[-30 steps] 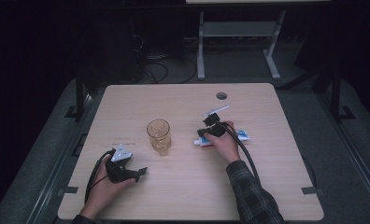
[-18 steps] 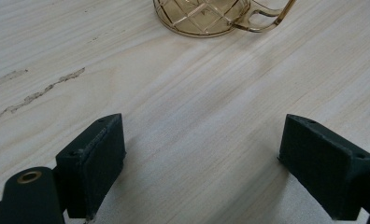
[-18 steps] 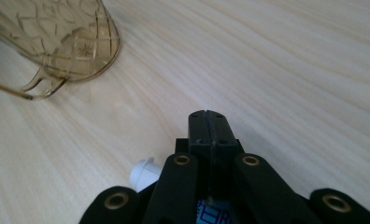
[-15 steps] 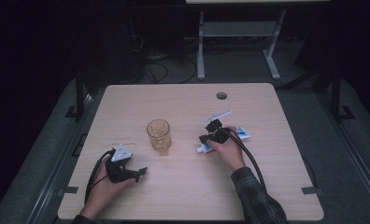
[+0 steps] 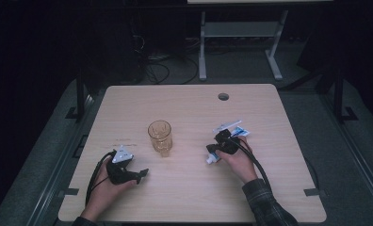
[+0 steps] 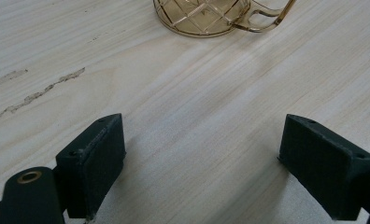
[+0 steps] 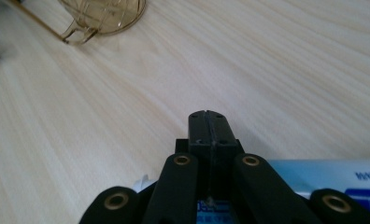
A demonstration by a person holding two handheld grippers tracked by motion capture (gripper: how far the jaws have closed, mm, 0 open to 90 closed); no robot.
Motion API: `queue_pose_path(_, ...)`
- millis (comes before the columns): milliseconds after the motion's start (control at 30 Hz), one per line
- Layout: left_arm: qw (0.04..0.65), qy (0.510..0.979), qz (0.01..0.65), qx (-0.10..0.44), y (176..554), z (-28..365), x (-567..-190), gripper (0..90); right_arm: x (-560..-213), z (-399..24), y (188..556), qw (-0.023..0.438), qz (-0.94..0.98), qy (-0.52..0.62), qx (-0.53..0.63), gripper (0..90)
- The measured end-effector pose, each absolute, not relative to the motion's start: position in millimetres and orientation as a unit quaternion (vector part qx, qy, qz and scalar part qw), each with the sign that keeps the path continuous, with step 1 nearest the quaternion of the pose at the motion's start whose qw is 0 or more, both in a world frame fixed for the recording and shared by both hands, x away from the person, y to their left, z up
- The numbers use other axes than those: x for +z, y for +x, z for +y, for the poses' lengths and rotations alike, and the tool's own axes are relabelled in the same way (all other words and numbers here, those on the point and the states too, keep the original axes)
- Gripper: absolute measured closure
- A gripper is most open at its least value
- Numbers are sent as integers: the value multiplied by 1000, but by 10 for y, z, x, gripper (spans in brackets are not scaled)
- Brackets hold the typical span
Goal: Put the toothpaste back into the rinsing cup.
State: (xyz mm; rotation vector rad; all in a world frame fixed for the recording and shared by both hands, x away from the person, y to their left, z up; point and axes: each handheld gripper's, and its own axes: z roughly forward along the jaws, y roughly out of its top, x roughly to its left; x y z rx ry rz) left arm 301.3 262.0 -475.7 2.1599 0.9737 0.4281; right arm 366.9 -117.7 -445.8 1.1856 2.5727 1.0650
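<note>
Since a second ago your right hand has drawn back toward you, bringing the right gripper [image 5: 221,143] and the toothpaste tube [image 5: 212,158] nearer the near edge; your left hand has stayed where it was.

You hold the tube low at the right of the table [image 5: 269,113], its white cap end poking out to the left of your fingers and its blue and white body running under the gripper. In the right gripper view the tube's pale blue printed side [image 7: 323,179] lies just beneath and to the right of the jaws, which are pressed together with only a thin seam between them. Whether they pinch any part of the tube you cannot tell from these views.

Left of the tube, near the middle of the table, the amber glass mug [image 5: 160,136] stands upright, well apart from both tools. Its handle and patterned base [image 6: 206,16] sit at the far edge of the left gripper view.

Your left gripper [image 5: 136,173] rests at the near left with its jaws spread wide over bare wood, a grey three-cornered plate [image 5: 122,154] on top.
</note>
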Motion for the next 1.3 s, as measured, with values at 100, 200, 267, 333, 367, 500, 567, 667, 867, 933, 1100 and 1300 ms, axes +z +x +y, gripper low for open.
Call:
queue_pose_path(100,359,837,377,166,3013,2620,-4757,133,-4463,-1220,3600,59,851,390,348,896)
queue_pose_path(200,359,837,377,166,3014,2620,-4757,133,-4466,-1304,3506,60,852,390,344,896)
queue_pose_path(267,359,837,378,166,3013,2619,-4757,133,-4465,-1328,3484,59,852,391,343,896)
queue_pose_path(333,359,837,378,166,3013,2619,-4757,133,-4461,-1384,3440,60,851,393,343,896)
queue_pose_path(367,359,837,378,166,3013,2619,-4757,133,-4461,-1413,3418,60,850,395,342,896)
queue_pose_path(500,359,837,378,166,3013,2619,-4757,133,-4459,-1538,3330,63,847,403,341,895)
queue_pose_path(567,359,837,378,166,3013,2620,-4757,133,-4458,-1638,3274,64,844,408,341,896)
queue_pose_path(667,358,838,377,166,3014,2621,-4756,133,-4456,-1708,3238,68,842,413,340,895)
queue_pose_path(867,358,838,377,166,3014,2621,-4756,133,-4450,-1875,3185,71,834,428,341,895)
queue_pose_path(933,358,838,377,166,3014,2621,-4756,133,-4450,-1926,3180,73,832,432,341,895)
queue_pose_path(1100,358,838,377,166,3014,2622,-4755,133,-4452,-2076,3180,80,825,445,338,895)
queue_pose_path(1300,358,838,377,166,3014,2622,-4755,133,-4475,-2233,3195,95,819,462,327,894)
